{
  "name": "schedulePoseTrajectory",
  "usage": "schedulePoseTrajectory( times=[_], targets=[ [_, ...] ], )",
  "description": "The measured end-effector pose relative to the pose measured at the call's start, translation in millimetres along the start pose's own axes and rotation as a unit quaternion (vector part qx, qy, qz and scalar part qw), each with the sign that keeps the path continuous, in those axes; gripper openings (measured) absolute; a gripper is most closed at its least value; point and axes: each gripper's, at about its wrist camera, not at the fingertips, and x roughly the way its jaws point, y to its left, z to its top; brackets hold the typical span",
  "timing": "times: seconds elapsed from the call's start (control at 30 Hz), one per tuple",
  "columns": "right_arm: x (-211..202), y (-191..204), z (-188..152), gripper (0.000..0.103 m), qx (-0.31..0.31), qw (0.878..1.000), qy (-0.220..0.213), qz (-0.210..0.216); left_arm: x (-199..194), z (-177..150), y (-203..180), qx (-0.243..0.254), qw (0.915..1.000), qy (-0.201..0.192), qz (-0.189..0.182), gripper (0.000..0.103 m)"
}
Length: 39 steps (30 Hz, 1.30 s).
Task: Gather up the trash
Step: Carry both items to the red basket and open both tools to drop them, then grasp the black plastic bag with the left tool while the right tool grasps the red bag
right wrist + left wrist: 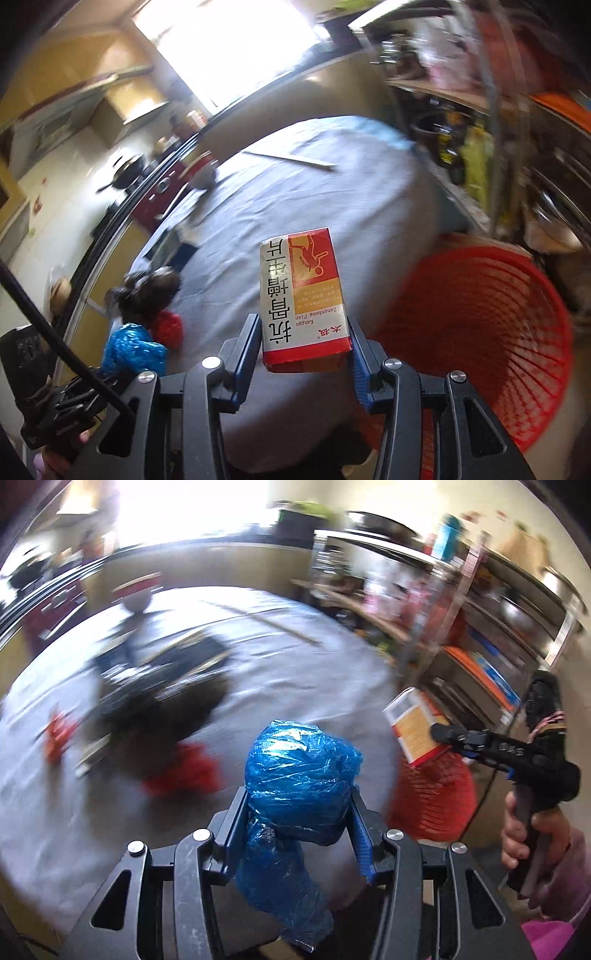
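Grey table [295,657], left fingers [236,819] clamp blue bag [299,768], right fingers [245,354] clamp box [303,295].

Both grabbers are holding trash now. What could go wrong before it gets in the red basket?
The crumpled blue plastic bag in the left gripper is soft and hangs below the fingers, so it might slip out onto the grey tablecloth.

The right gripper pinches only the bottom of the medicine box, so the box could tip or twist loose.

The red basket sits off to the side; a drop too early might miss it.
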Motion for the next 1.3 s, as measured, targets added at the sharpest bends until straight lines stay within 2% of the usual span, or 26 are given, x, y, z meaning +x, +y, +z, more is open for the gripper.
schedulePoseTrajectory(
  times=[0.17,0.33,0.43,0.5,0.57,0.73,0.97,1.17,1.3],
  targets=[
    [-28.1,-63.5,-5.8,0.048,0.069,0.997,-0.009,-0.042,31.7,23.7,-59.5,0.058,0.9963,0.020,-0.060,0.052],
    [-44.8,-106.8,-13.0,0.048,0.123,0.991,-0.013,-0.058,80.5,36.3,-107.5,0.099,0.9898,0.060,-0.084,0.054],
    [-49.3,-125.1,-15.9,0.048,0.151,0.987,-0.015,-0.056,106.3,40.3,-124.1,0.112,0.9875,0.077,-0.079,0.055],
    [-51.1,-131.0,-18.2,0.049,0.161,0.985,-0.016,-0.052,114.1,40.8,-134.2,0.118,0.9860,0.086,-0.079,0.060],
    [-51.2,-135.5,-19.9,0.054,0.172,0.984,-0.016,-0.048,120.9,41.6,-137.5,0.121,0.9858,0.090,-0.074,0.064],
    [-47.0,-140.5,-19.5,0.061,0.190,0.981,-0.011,-0.034,117.5,41.3,-130.3,0.116,0.9880,0.086,-0.056,0.069],
    [-48.8,-126.4,-13.1,0.061,0.174,0.984,-0.024,-0.036,74.4,30.6,-97.5,0.107,0.9928,0.051,-0.016,0.069],
    [-38.3,-90.1,-4.4,0.061,0.137,0.990,-0.016,-0.022,20.9,11.1,-48.4,0.068,0.9966,0.008,0.045,0.070],
    [-27.8,-56.1,1.7,0.061,0.107,0.994,-0.008,-0.005,-17.8,-1.8,-7.0,0.032,0.9937,-0.030,0.103,0.074]
  ],
)
